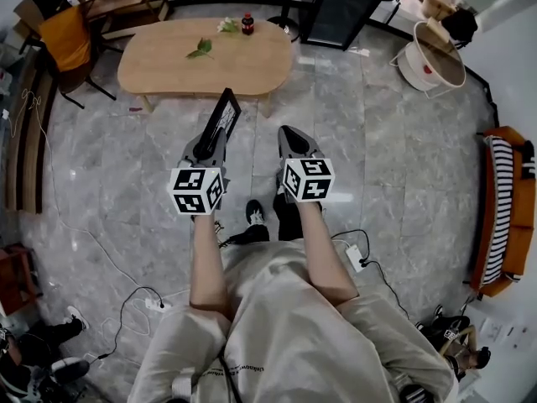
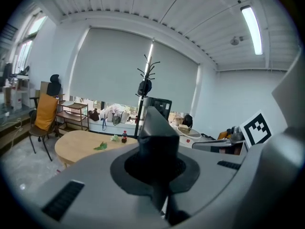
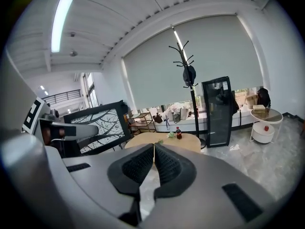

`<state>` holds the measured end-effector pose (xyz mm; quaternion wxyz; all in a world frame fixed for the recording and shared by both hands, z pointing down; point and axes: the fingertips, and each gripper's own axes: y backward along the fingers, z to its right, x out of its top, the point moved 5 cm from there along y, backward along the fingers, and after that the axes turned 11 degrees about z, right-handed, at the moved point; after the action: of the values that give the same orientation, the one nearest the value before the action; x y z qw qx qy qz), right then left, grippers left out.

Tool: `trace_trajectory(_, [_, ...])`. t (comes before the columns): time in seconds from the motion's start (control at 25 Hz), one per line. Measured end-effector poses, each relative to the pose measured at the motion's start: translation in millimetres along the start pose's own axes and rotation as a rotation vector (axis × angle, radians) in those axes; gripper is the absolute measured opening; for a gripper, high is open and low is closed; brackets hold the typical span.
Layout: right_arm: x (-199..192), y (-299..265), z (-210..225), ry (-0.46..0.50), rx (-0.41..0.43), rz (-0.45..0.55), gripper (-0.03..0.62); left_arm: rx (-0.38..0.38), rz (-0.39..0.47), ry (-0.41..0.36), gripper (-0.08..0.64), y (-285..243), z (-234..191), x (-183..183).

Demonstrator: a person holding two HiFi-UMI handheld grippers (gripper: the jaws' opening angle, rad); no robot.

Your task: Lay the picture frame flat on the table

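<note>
I stood on the grey marble floor [image 1: 377, 141], well short of the oval wooden surface [image 1: 159, 70], which lay ahead of me and a little to my left. The picture frame [image 1: 226, 112], black-edged with a pattern of bare branches on its face, was nowhere on that surface. It was up in the air over the floor, held on edge and leaning away from me. In the head view its far corner came near the table's near rim.

My left gripper [image 1: 211, 141] had it. Its fingers [image 2: 188, 168] were clamped on the frame's lower edge, and that gripper's view showed the frame edge-on, rising straight out between the pads. My right gripper [image 1: 291, 134] hung beside it, apart from the frame, its fingers [image 3: 138, 168] pressed together on nothing.

I judged the job barely begun, with the carry to come first. To do it well I needed to step in until the frame hung over bare wood. The near and left stretch looked open. The leafy sprig [image 1: 200, 49], the small flowers [image 1: 227, 26] and the drink bottle [image 1: 247, 23] sat toward the far side and were best left alone. A grip on one edge gives the frame leverage to swing, so I thought it wise to steady the top with my right fingers. Then I would lower the free edge first and let go only once the back rested flat.
</note>
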<state>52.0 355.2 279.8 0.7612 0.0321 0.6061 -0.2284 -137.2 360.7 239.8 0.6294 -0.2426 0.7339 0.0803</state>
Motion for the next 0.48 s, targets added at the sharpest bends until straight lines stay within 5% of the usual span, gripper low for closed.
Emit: trace_trajectory(0.48, [30,-65,16,0.038,0.091,-0.008,0.035,0.060,0.006,0.018,0.028,-48,-20,10])
